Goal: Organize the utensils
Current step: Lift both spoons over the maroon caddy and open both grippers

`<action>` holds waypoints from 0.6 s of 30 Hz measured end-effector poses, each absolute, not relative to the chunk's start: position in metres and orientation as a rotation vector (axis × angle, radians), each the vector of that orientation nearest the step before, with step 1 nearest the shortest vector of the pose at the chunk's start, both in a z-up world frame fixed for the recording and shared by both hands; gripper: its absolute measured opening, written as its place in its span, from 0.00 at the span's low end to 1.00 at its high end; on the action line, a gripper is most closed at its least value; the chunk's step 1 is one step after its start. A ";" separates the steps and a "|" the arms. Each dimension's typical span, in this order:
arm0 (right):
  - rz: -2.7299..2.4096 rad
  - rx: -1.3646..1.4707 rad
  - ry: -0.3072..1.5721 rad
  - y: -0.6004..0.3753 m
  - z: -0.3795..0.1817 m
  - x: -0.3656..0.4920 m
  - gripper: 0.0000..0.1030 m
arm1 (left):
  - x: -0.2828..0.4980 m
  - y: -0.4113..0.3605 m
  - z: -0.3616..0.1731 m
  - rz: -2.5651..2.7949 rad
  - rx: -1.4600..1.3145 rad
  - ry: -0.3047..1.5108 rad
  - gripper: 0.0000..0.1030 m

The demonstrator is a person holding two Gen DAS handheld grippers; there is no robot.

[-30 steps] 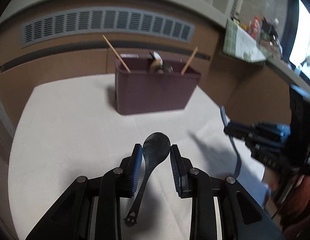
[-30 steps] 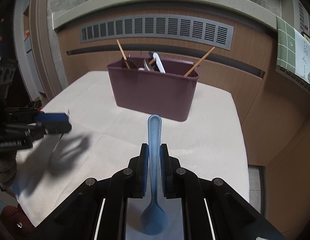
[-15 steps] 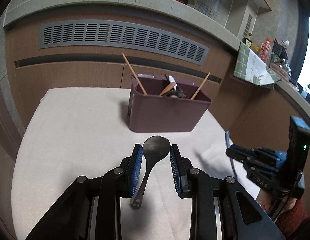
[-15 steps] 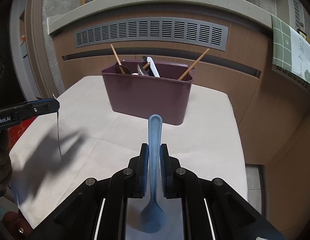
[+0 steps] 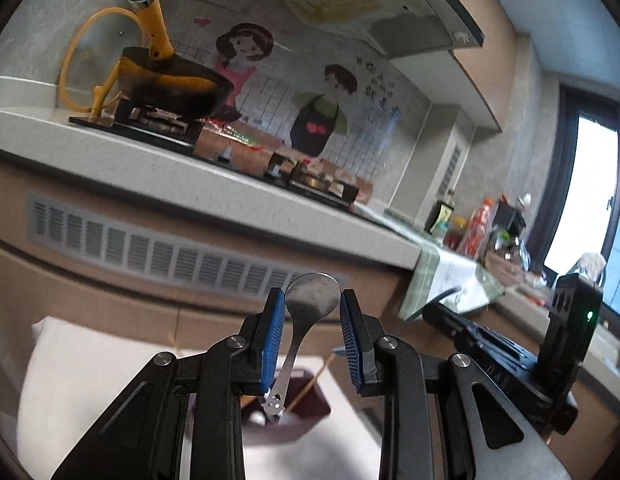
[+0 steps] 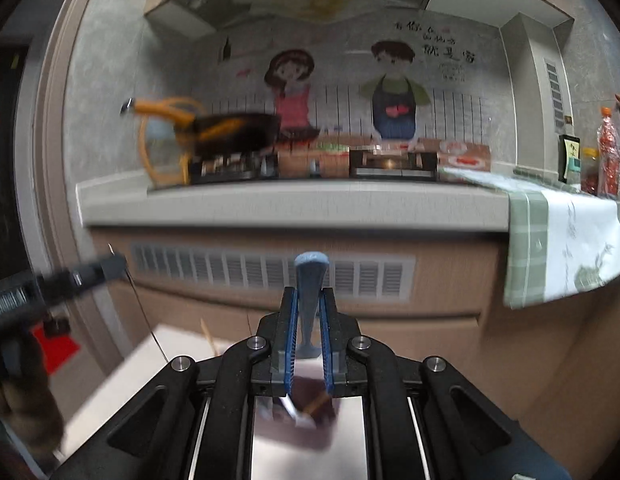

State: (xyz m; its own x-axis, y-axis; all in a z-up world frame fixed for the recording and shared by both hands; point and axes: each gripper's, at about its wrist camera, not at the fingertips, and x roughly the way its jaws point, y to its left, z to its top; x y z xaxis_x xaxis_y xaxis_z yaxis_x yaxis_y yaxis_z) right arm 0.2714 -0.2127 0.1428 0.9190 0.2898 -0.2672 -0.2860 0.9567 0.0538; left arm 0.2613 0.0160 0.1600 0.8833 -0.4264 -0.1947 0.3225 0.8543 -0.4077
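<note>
My left gripper [image 5: 312,304] is shut on a metal spoon [image 5: 308,306], bowl up between the blue pads, handle hanging down over the dark purple utensil bin [image 5: 306,420]. The bin holds chopsticks and other utensils and sits low in view, partly hidden behind the fingers. My right gripper [image 6: 309,304] is shut on a blue plastic spoon [image 6: 310,280], handle end up. The bin [image 6: 310,420] lies below it, blurred. The other gripper shows at the right of the left wrist view [image 5: 510,356] and at the left of the right wrist view [image 6: 54,288].
The bin stands on a white-covered table [image 5: 90,380]. Behind is a kitchen counter [image 6: 290,204] with a vent grille, a stove, a black pan with yellow handle [image 5: 170,84], bottles and a green cloth [image 6: 558,248] hanging over the edge.
Both grippers have risen and tilted upward while moving toward the bin, which has dropped to the bottom of both views. Each still holds its spoon.
</note>
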 end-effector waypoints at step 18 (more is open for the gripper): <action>0.376 -0.103 0.689 -0.165 0.017 0.361 0.11 | 0.374 0.020 0.030 -0.336 -0.405 0.578 0.35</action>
